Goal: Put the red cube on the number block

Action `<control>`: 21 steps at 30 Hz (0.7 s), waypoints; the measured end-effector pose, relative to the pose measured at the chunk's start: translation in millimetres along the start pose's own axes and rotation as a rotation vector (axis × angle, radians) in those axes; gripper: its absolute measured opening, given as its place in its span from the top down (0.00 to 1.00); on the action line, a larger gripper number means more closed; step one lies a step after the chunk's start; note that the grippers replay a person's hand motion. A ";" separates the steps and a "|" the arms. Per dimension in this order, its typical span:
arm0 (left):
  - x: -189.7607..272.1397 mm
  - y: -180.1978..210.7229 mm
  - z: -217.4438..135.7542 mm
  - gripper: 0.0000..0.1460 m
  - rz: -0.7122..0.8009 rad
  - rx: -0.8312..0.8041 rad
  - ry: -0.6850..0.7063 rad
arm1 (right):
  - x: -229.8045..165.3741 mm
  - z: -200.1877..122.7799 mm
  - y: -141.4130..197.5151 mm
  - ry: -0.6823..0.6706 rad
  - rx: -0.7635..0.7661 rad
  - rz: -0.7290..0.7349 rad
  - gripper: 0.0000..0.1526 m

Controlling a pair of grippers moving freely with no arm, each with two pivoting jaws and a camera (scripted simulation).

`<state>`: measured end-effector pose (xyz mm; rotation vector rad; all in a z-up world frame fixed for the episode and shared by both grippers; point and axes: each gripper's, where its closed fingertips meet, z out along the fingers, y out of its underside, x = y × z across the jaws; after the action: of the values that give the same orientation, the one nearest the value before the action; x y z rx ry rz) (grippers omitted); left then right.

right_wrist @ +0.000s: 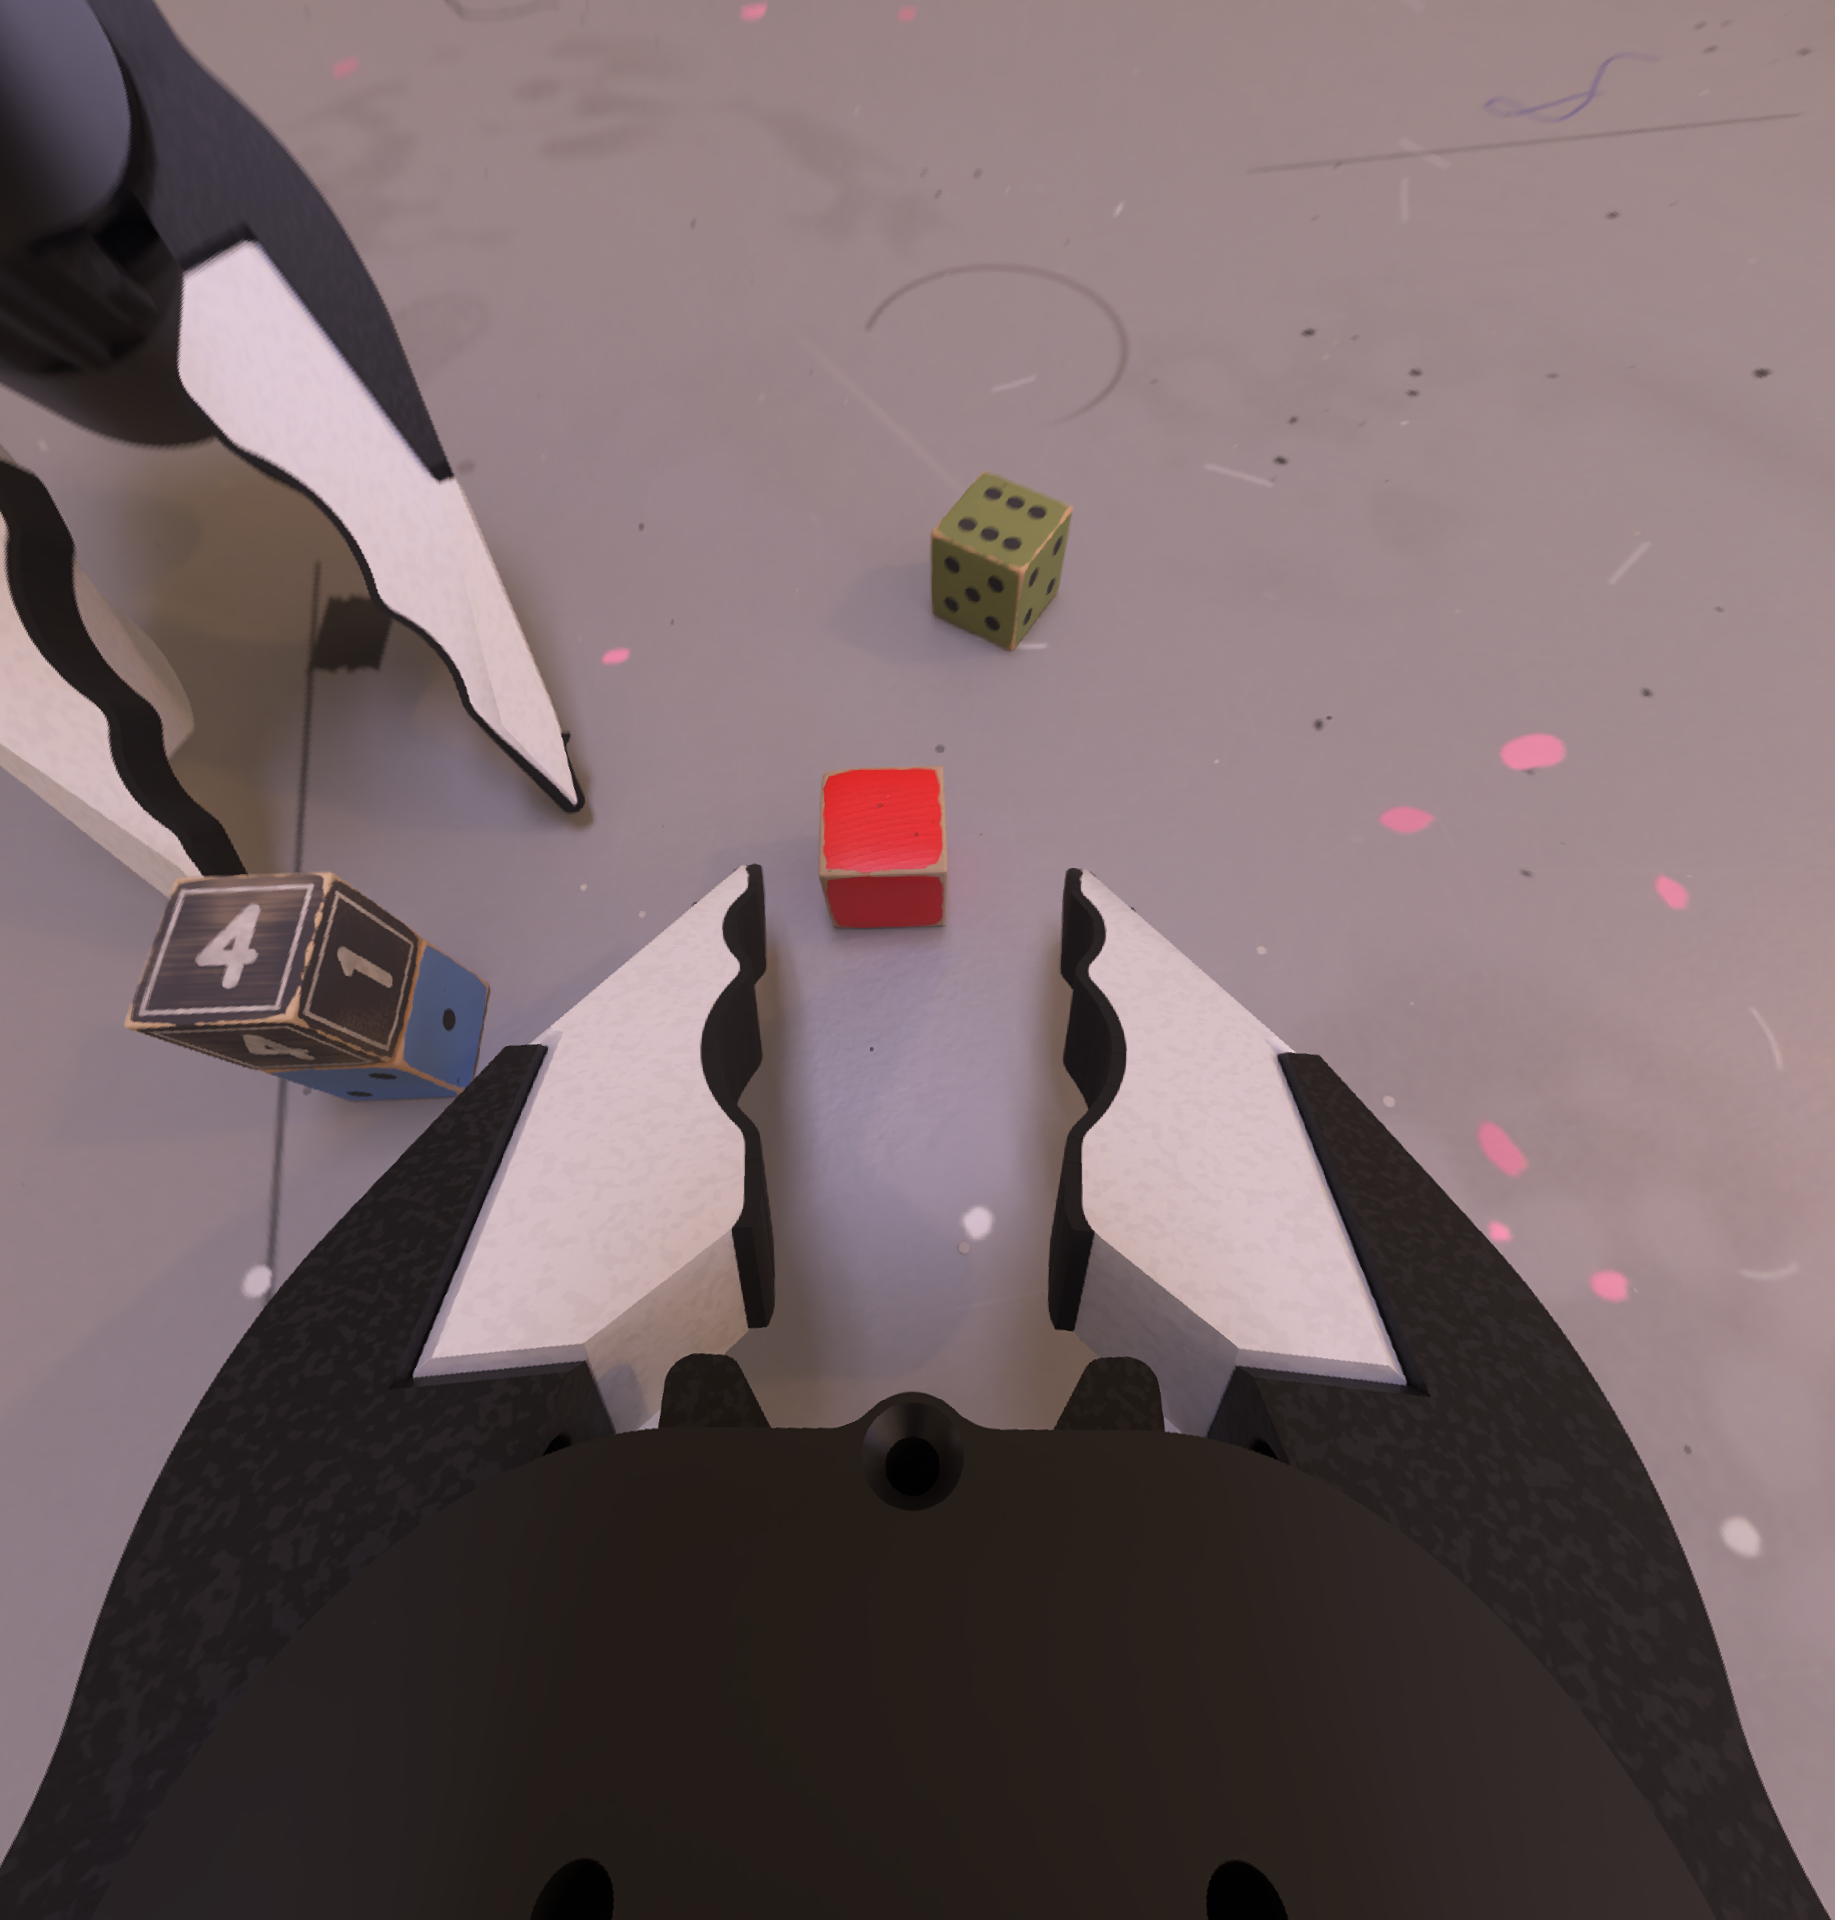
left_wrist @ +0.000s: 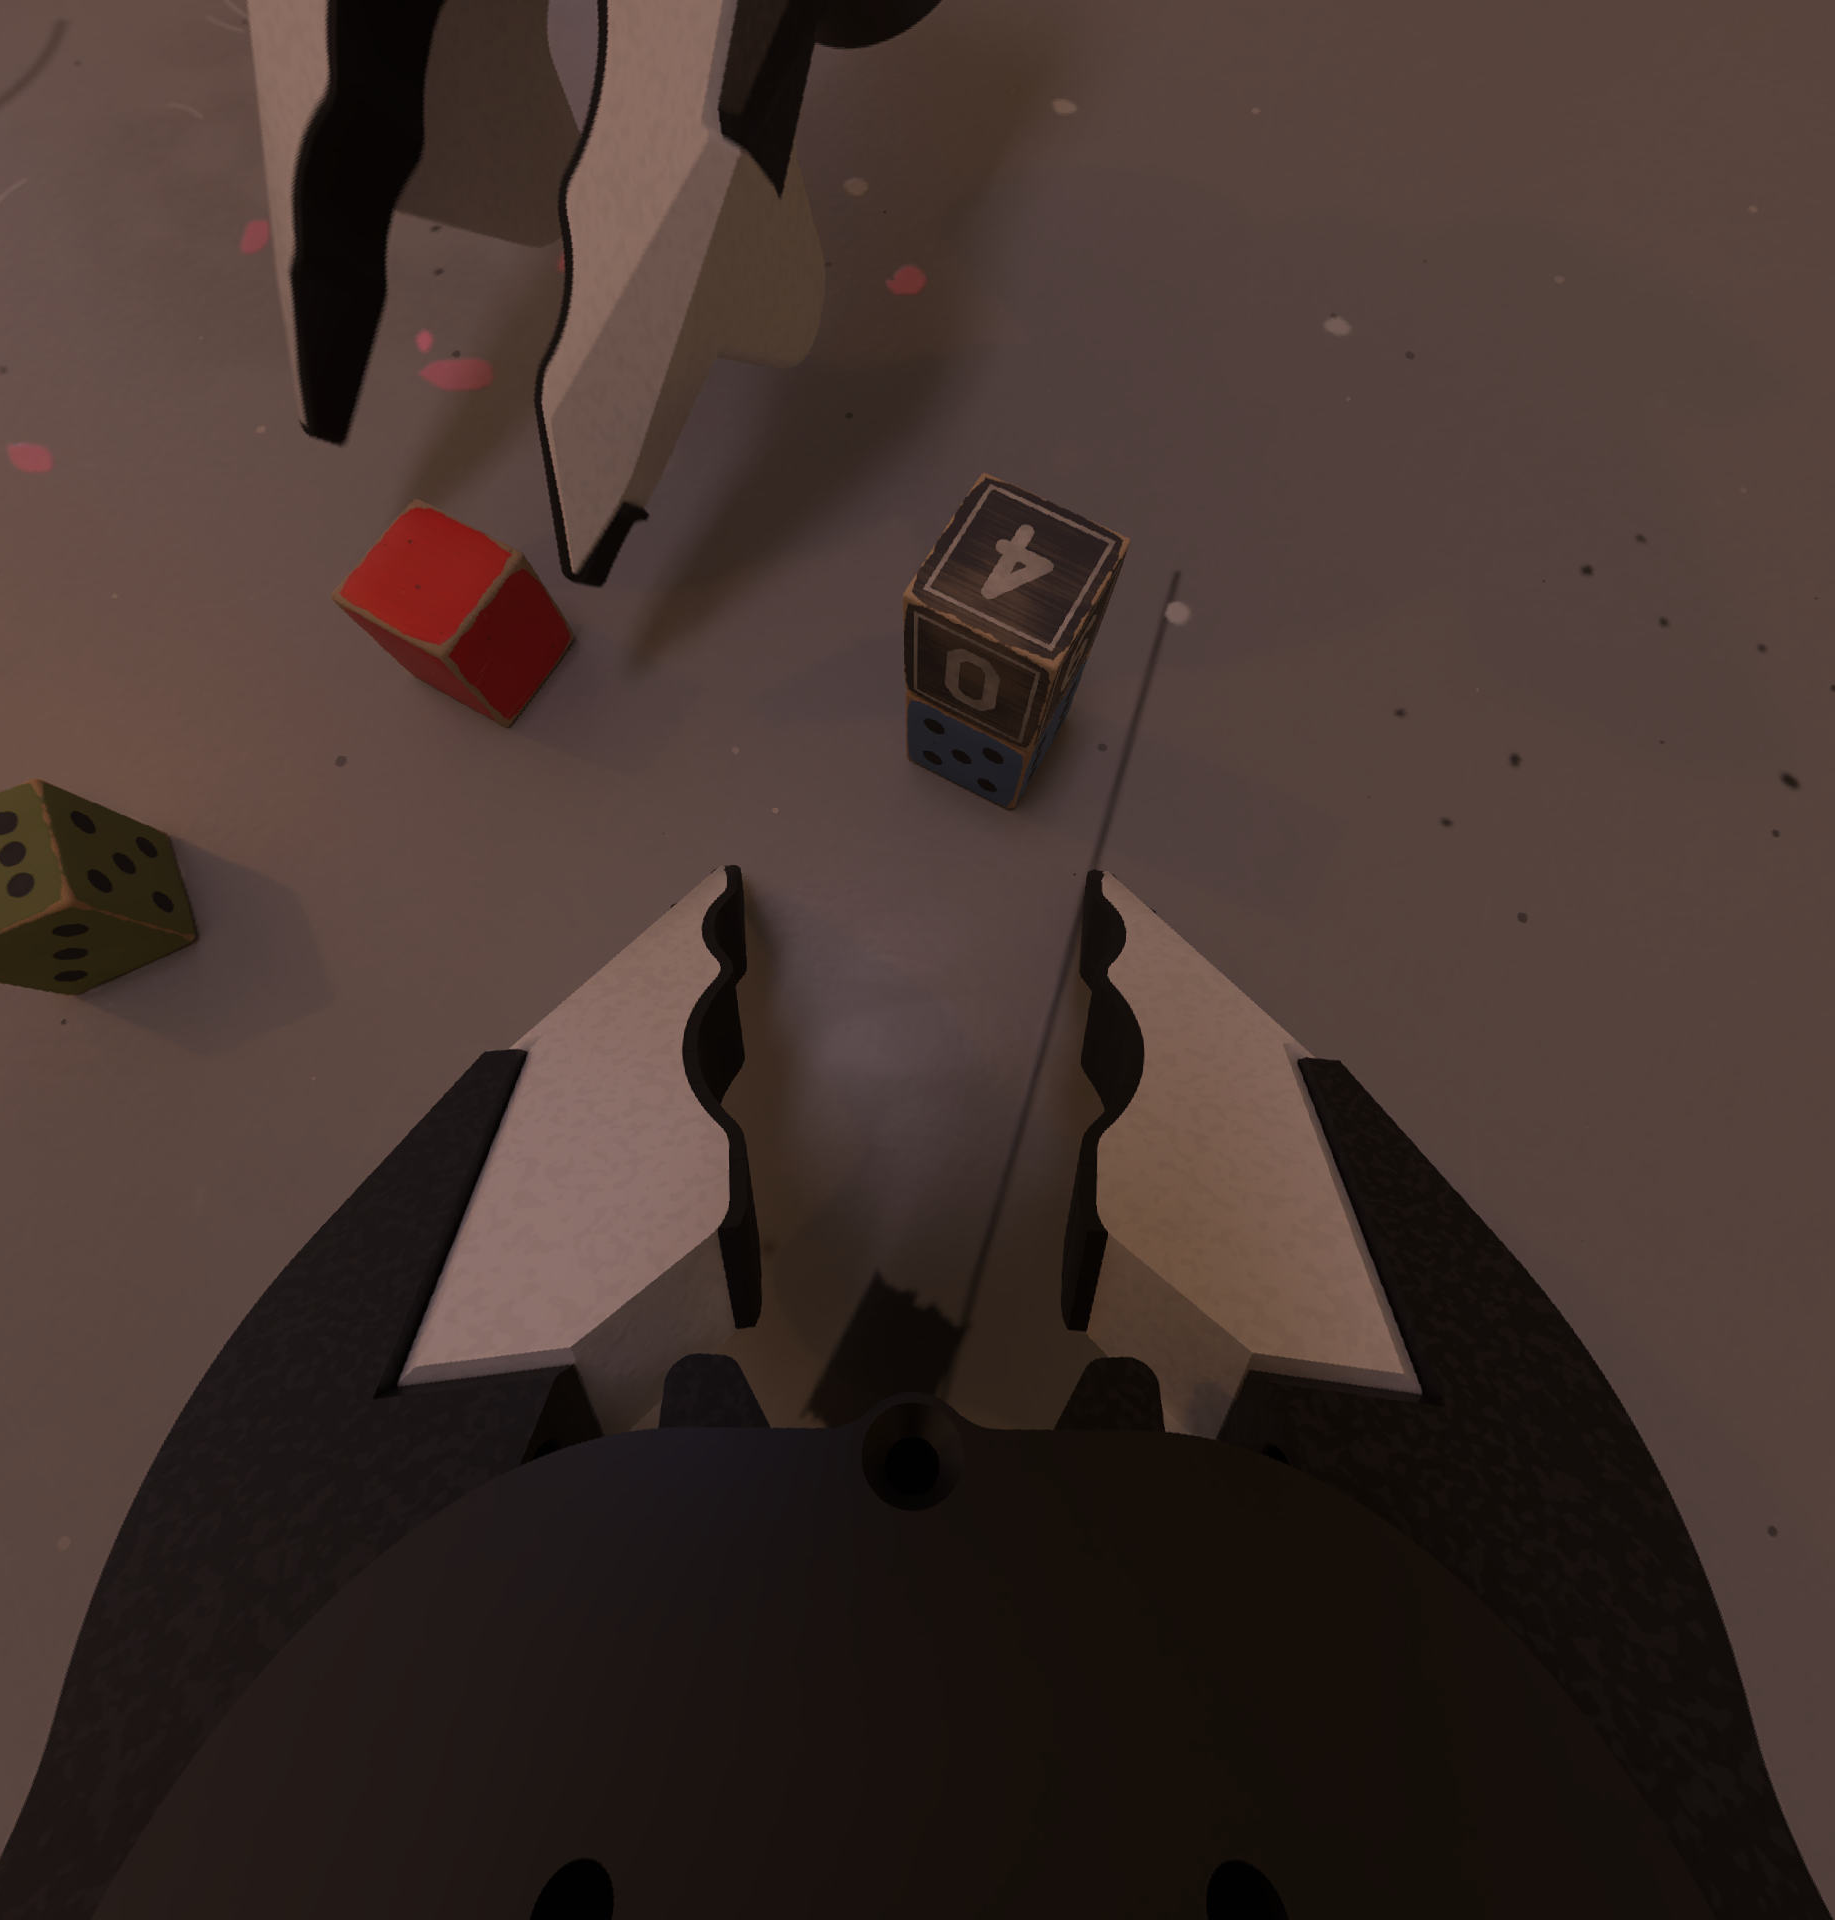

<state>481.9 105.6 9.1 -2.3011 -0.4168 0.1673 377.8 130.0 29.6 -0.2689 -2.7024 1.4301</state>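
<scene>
Lining up over the red cube is the step in hand, as I judge it: the right gripper hangs above the bench with its jaws apart and empty, and the cube lies on the bench just ahead of the tips, a little toward the left finger rather than dead centre. The cube's faces sit nearly square to the fingers, so a small sideways shift should centre it before the descent; then the jaws can close on two opposite flat sides, low enough to hold firmly but clear of the bench.

The number block stands off to the left, stacked on a blue die, so the target is a narrow tower that a careless nudge could topple. The left gripper hangs near that tower, jaws apart and holding nothing, and its fingers reach into the space the cube would likely cross. Carrying the cube high and setting it down flat and centred on the block's top face seems the safest course. A green die rests farther off, well apart from the cube, and needs no attention.
</scene>
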 end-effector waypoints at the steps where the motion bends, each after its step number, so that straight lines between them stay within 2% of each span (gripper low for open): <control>1: 0.0 0.0 0.0 0.55 0.000 0.000 0.000 | -1.6 2.0 2.1 -0.002 -0.019 -0.015 0.65; 5: 0.0 0.0 0.1 0.55 0.000 0.000 0.000 | -4.6 8.5 9.0 0.020 -0.086 -0.071 0.70; 7: 0.0 0.0 0.1 0.55 0.000 0.000 0.000 | -6.3 8.0 6.6 0.030 -0.071 -0.098 0.83; 15: 0.1 0.1 0.2 0.55 0.001 0.000 -0.001 | -24.3 -20.9 -6.4 0.001 0.117 0.015 0.83; 21: 0.5 0.1 0.1 0.56 0.002 0.000 -0.003 | -34.5 -52.6 2.2 0.007 0.149 0.142 0.83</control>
<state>482.4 105.7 8.9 -2.3019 -0.4158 0.1715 419.6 167.5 58.0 -0.4630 -2.6006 1.6547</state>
